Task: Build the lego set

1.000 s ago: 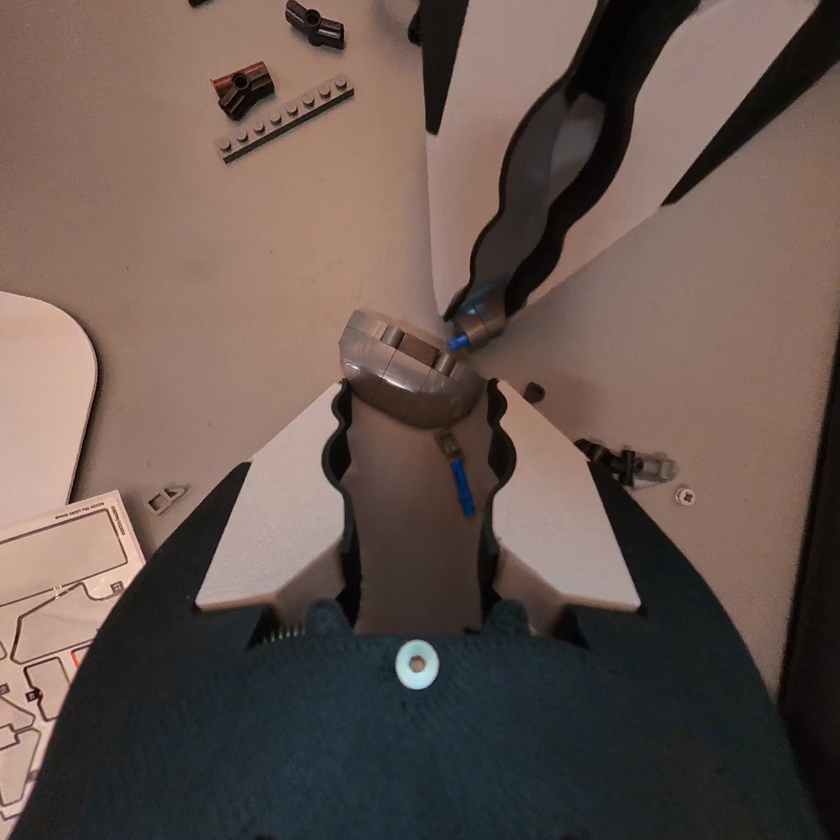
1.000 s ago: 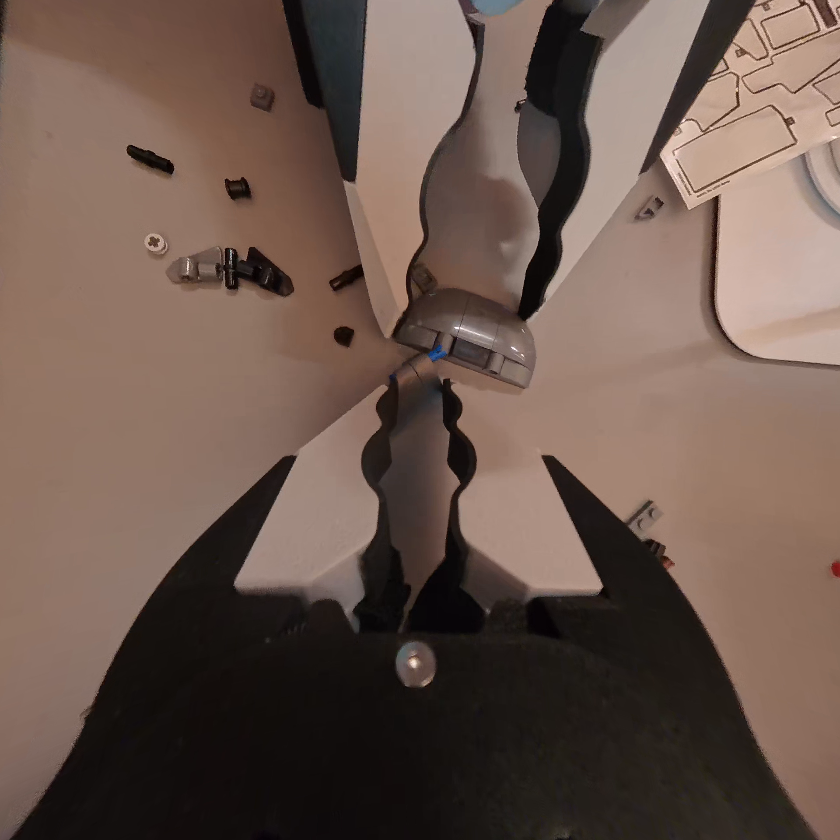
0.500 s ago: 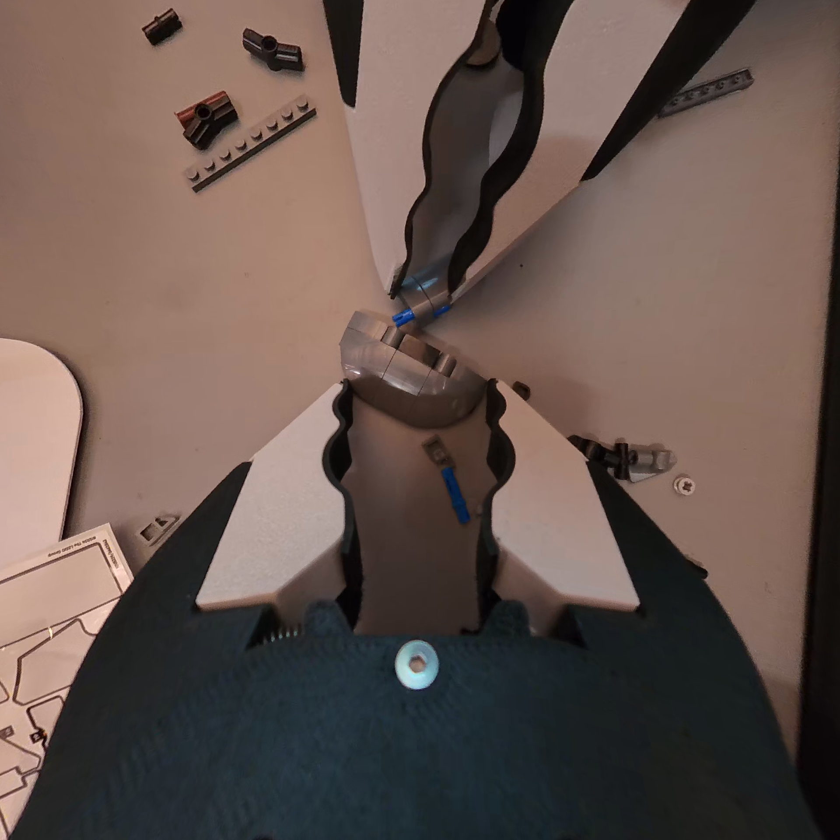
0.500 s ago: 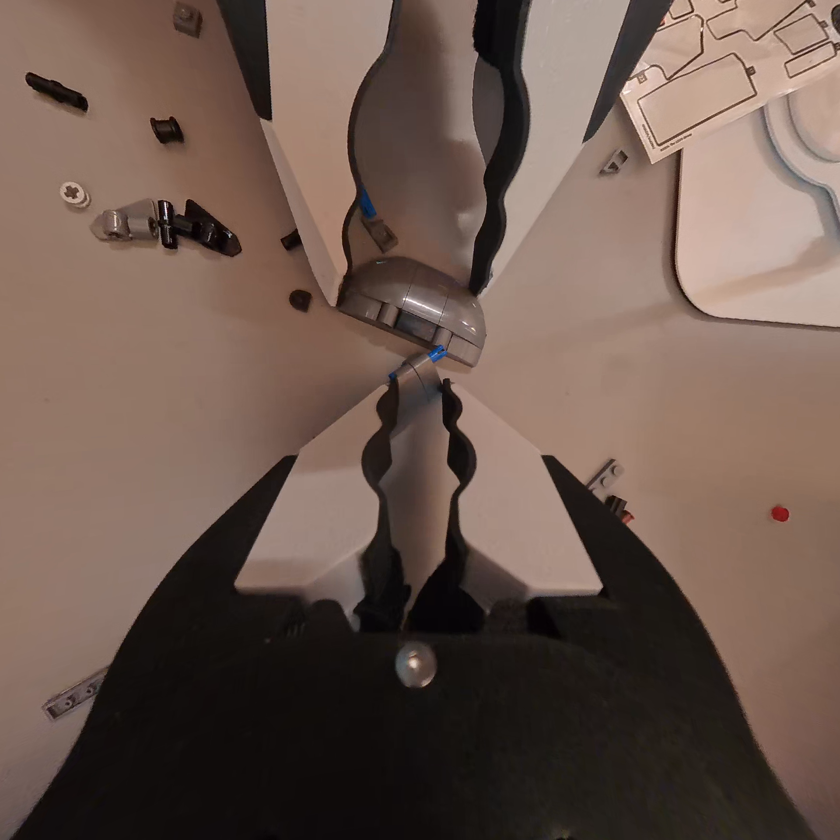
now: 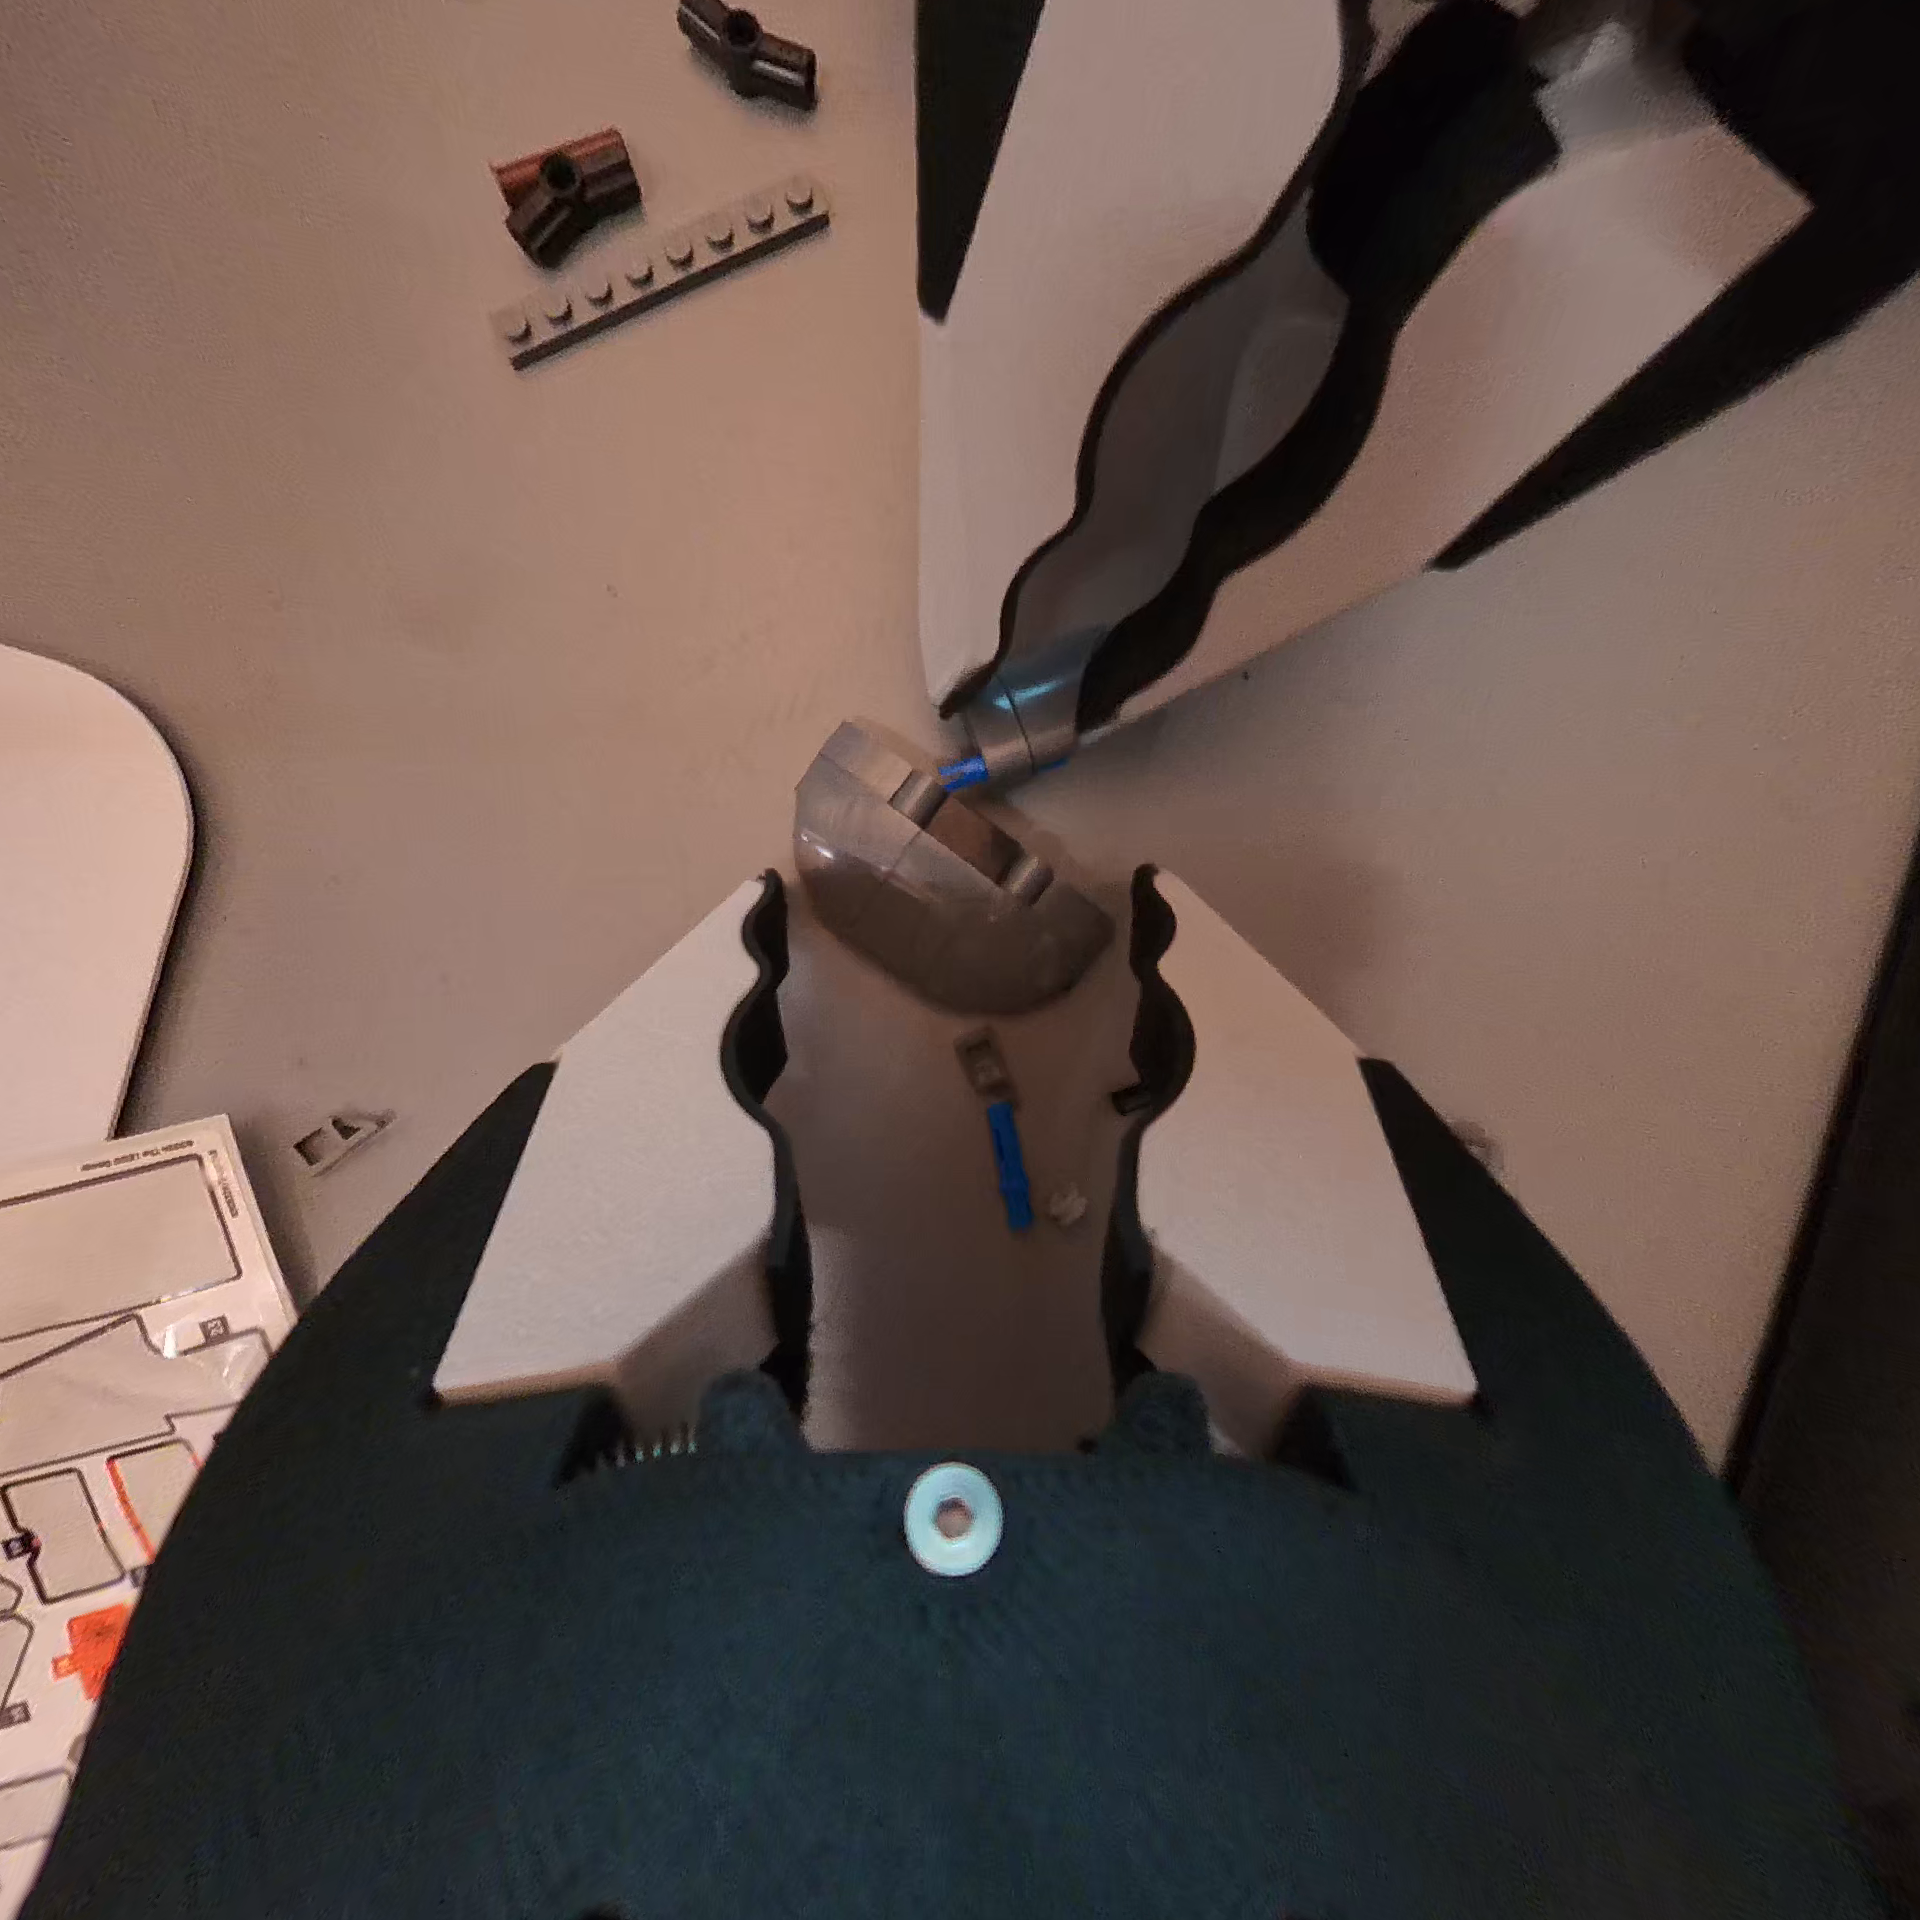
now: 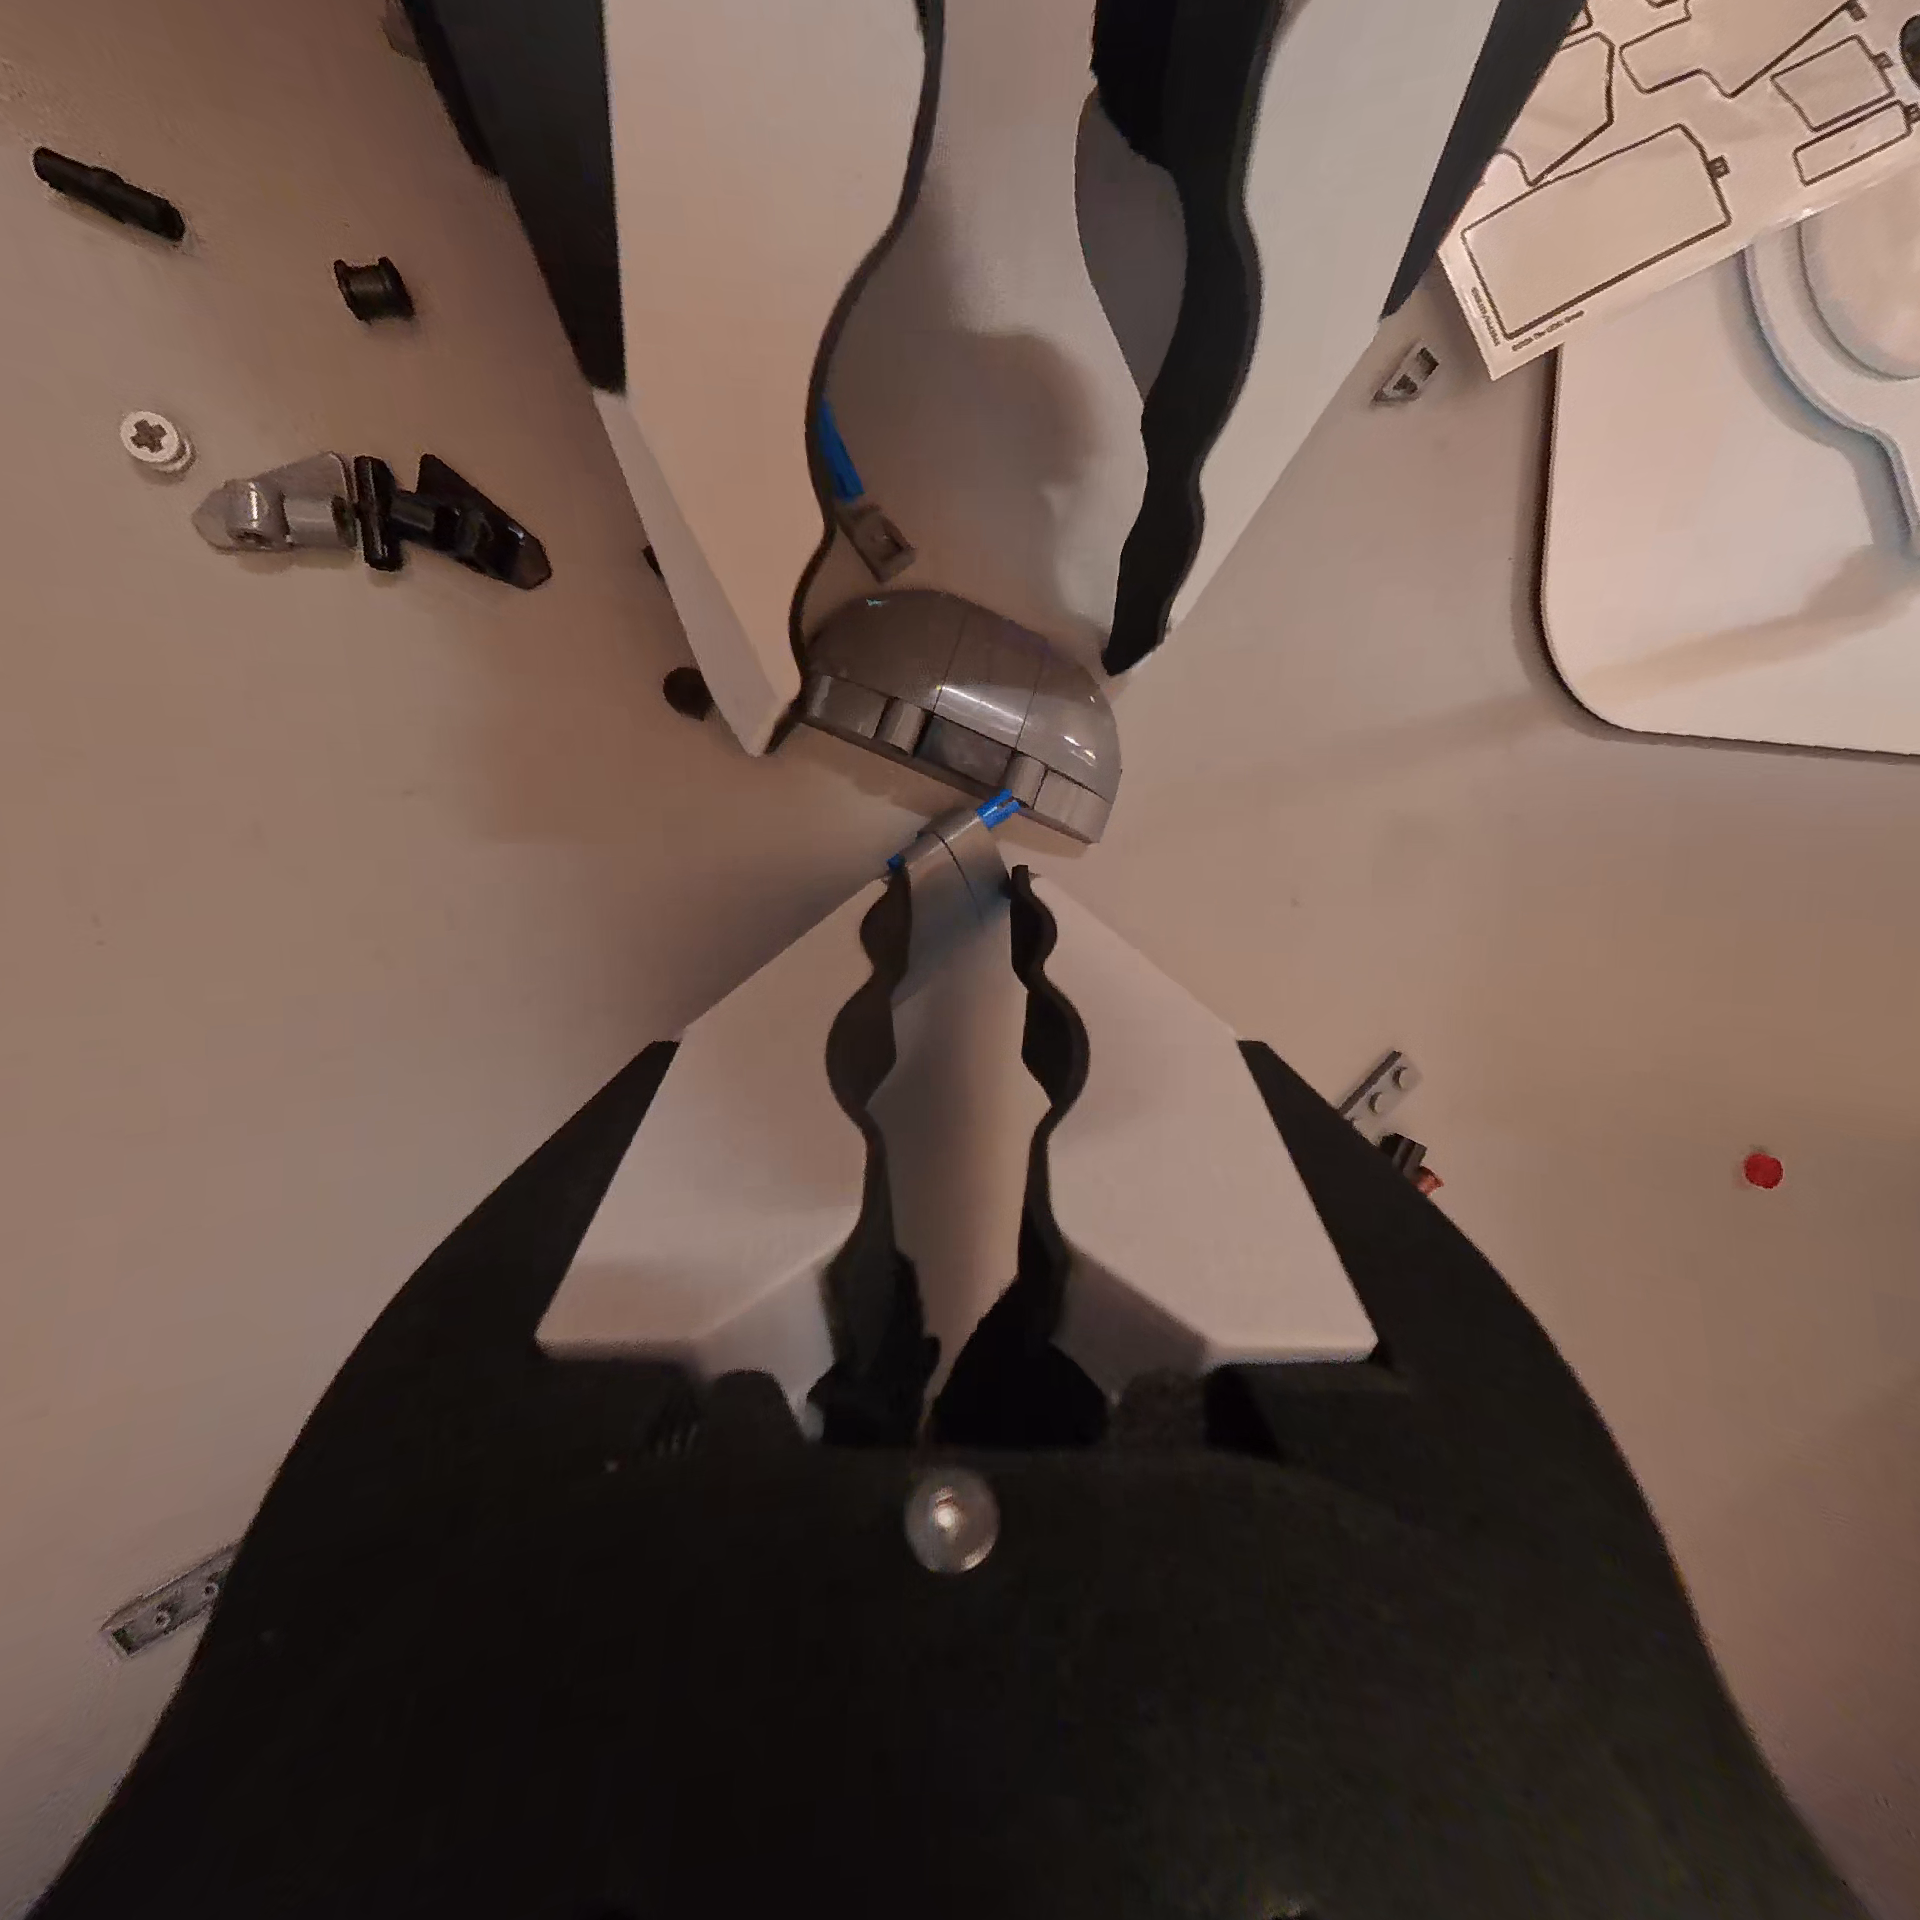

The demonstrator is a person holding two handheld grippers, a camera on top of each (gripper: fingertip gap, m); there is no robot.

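My left gripper [image 5: 956,894] is shut on a grey domed lego assembly [image 5: 935,925], held by its ends above the table. It also shows in the right wrist view [image 6: 966,696], flat side toward my right gripper [image 6: 956,878]. That gripper is shut on a small grey connector [image 6: 951,847] with a blue pin [image 6: 995,805] through it. The pin's tip touches the dome's flat underside near one end. In the left wrist view the right gripper [image 5: 1023,717] comes in from the upper right with the connector [image 5: 1013,732].
Loose parts lie on the beige table: a long grey plate [image 5: 665,275], dark connectors [image 5: 561,187], a blue pin [image 5: 1010,1164], a grey-and-black hinge piece [image 6: 364,509], a white round piece [image 6: 156,442], a red stud [image 6: 1763,1171]. A sticker sheet [image 6: 1662,177] and a white tray [image 6: 1714,571] lie at the side. Both grippers' tips are close together, under 4 cm apart. About 7 cm separates my left fingertips from the grey-and-black hinge piece [image 6: 364,509].
The right gripper's connector has moved along the dome's flat side and back, and its pin now touches the dome near one end. The dome has turned slightly in the left gripper's view.
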